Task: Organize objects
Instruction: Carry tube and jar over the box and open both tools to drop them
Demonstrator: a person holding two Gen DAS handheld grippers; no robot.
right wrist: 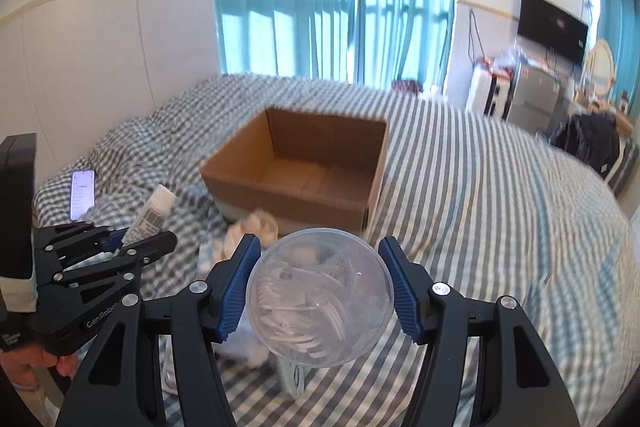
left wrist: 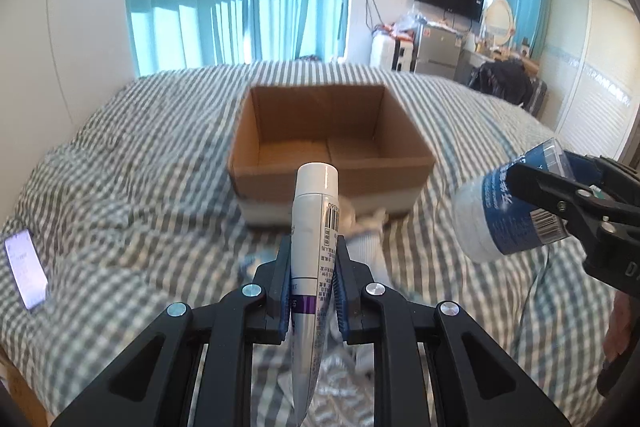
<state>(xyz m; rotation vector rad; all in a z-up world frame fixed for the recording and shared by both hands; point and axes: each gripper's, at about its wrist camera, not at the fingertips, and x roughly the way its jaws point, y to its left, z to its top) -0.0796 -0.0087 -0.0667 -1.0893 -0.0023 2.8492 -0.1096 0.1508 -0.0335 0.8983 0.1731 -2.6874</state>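
My left gripper (left wrist: 314, 259) is shut on a white tube (left wrist: 314, 227) with a purple band, held upright above the bed, in front of an open empty cardboard box (left wrist: 328, 143). My right gripper (right wrist: 320, 267) is shut on a clear plastic jar (right wrist: 318, 299) with a blue label, holding white items, seen base-first. In the left wrist view the jar (left wrist: 504, 211) and the right gripper (left wrist: 560, 195) are at the right. In the right wrist view the left gripper (right wrist: 132, 239) with the tube (right wrist: 154, 213) is at the left, and the box (right wrist: 304, 171) lies ahead.
The striped bedding (left wrist: 120, 187) covers the bed. White socks or cloth (left wrist: 366, 239) lie just before the box. A lit phone (left wrist: 26, 273) lies at the left on the bed. A wall stands left; curtains, a TV and furniture stand beyond.
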